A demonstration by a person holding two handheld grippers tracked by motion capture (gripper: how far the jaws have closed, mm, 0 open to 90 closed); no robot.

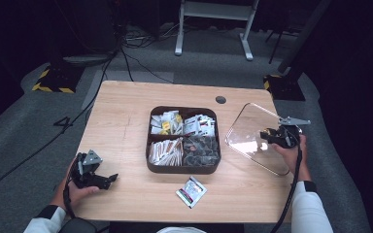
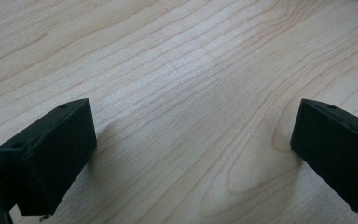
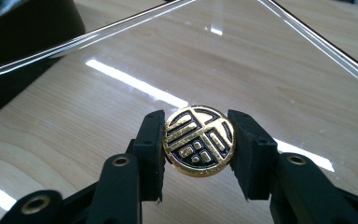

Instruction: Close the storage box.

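I have the clear lid [image 1: 252,138] lifted off the box [image 1: 183,167] at frame right, right gripper [image 3: 199,141] fingers clamped on its knob [image 3: 199,140]; left gripper [image 2: 191,149] fingers wide, empty; lid not yet set down.

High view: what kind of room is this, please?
Probably a lab or recording studio, not a home. A lone wooden table stands on grey carpet, cables trail across the floor, and hazard-striped stand bases sit against dark surroundings.
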